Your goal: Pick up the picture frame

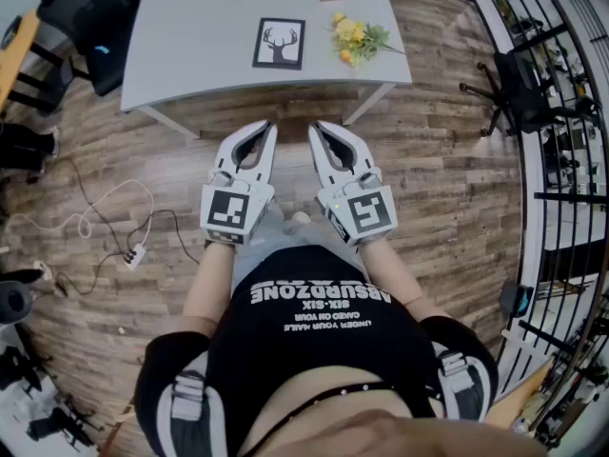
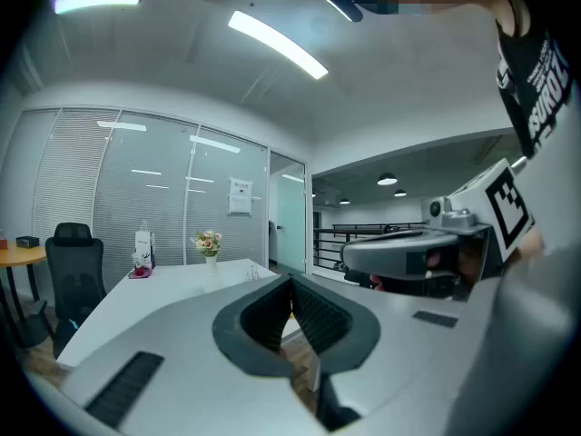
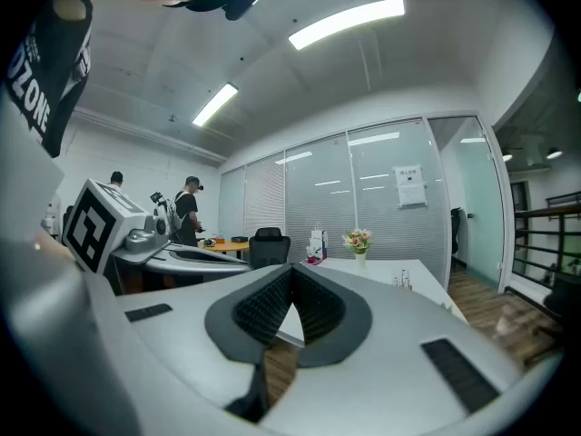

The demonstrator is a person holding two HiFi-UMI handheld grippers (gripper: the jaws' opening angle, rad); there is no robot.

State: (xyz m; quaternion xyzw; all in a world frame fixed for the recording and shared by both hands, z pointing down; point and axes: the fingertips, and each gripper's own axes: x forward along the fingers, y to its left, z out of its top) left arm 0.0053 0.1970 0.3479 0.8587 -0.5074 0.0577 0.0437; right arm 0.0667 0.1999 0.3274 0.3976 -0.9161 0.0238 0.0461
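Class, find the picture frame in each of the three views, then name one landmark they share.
Head view: picture frame, top centre, flat on the white table.
Left gripper view: cannot be made out.
Right gripper view: cannot be made out.
Shared landmark: the white table, ahead of the jaws in both gripper views.

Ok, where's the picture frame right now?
In the head view, the picture frame sits top centre on the grey table, near its front edge, just left of the yellow flowers.

The left tool (image 2: 291, 284) shows jaws pressed together, empty; past its tips lies the white surface (image 2: 154, 284) with a flower vase (image 2: 211, 248), and the right tool (image 2: 359, 257) sits just alongside.
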